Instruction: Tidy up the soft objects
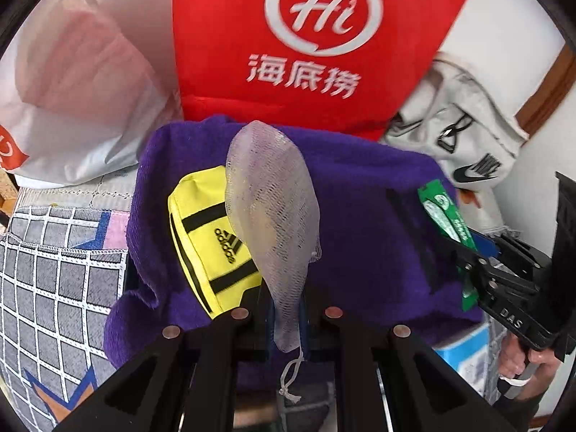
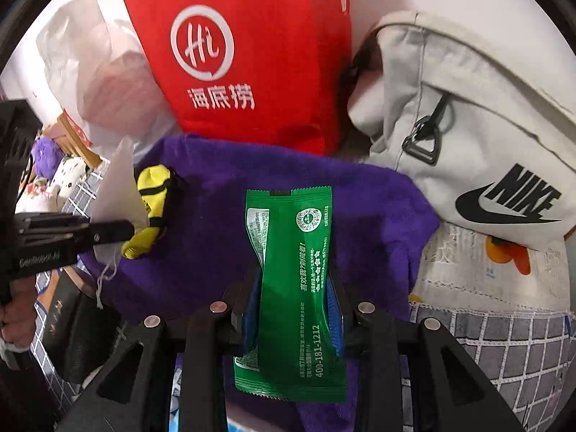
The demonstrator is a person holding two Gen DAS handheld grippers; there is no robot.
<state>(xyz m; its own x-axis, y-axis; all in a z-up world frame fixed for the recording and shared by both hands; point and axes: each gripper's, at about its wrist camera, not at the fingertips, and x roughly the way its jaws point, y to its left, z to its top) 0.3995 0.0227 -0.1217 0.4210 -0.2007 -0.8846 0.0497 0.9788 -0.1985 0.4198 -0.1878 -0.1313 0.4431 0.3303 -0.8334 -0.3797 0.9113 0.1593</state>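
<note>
Grippers loaded: left gripper (image 1: 286, 309) pinches mesh soap bag (image 1: 273, 216), right gripper (image 2: 293, 309) clamps green packet (image 2: 291, 288); release low over purple towel (image 2: 360, 216).

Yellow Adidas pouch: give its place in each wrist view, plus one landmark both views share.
Left wrist view: the yellow pouch lies left of centre on the purple towel, partly behind the mesh bag that the left gripper holds.
Right wrist view: the yellow pouch sits at the left, on the towel's left edge.
Shared landmark: the red bag standing behind the towel.
</note>
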